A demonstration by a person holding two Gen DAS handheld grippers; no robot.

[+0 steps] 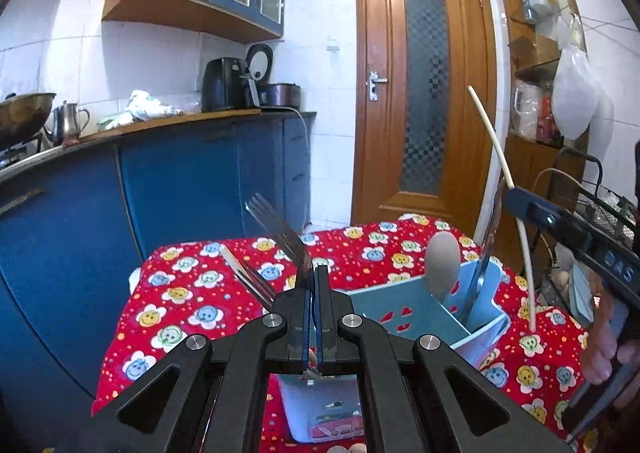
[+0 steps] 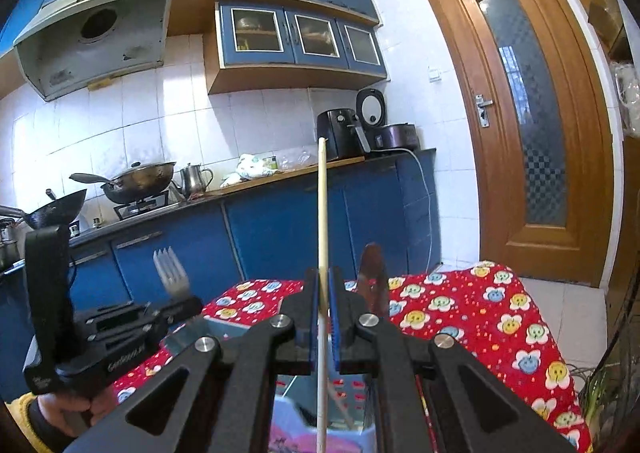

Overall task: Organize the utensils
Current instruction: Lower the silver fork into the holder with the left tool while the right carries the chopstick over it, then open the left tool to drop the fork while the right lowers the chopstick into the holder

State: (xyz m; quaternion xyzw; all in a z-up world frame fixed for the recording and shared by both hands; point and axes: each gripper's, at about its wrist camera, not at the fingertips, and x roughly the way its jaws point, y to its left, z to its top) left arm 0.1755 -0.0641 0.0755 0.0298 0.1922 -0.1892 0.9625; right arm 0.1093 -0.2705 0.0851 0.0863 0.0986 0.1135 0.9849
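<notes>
Blue kitchen cabinets stand behind the red flowered surface [image 1: 188, 293], where a pale blue plastic utensil caddy [image 1: 404, 313] sits just below both grippers. A metal fork [image 1: 276, 229] is clamped in the left gripper [image 1: 313, 273], tines up, over the caddy's near compartment. A long pale wooden chopstick [image 2: 322, 213] is pinched near upright in the right gripper [image 2: 324, 285], also over the caddy.

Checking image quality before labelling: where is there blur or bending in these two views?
Left wrist view: the fork is motion-blurred, the door is sharp, and the counter edge bows. Right wrist view: the fork tines are smeared, and the door frame curves strongly.
</notes>
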